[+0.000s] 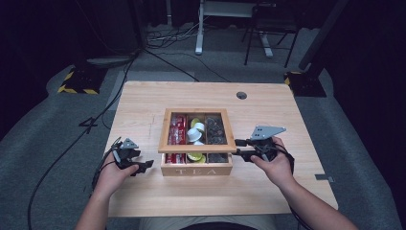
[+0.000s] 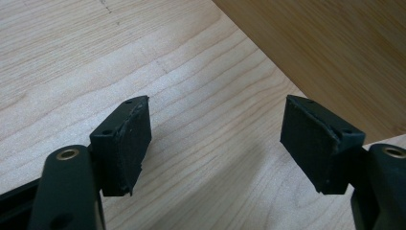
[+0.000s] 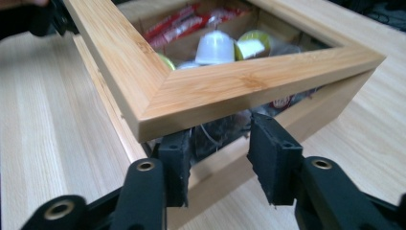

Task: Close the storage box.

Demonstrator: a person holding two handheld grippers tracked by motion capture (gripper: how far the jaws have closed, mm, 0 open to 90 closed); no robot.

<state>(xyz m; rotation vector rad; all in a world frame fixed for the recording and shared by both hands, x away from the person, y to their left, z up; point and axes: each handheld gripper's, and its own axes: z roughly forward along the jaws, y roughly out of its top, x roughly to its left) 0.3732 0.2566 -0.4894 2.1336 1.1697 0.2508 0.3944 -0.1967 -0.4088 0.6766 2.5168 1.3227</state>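
A wooden tea box marked TEA stands mid-table. Its window-framed lid is tilted up at the front, leaving a gap above the box. My right gripper is at the lid's front right corner. In the right gripper view its jaws are apart and sit under the raised lid corner, with nothing pressed between the pads. My left gripper rests low by the box's left front corner. It is open over bare table, with the box's side wall just beyond.
Inside the box lie red sachets, white and green capsules and dark packets. A cable hole is at the table's far right. Cables trail off the table's left side onto the grey floor.
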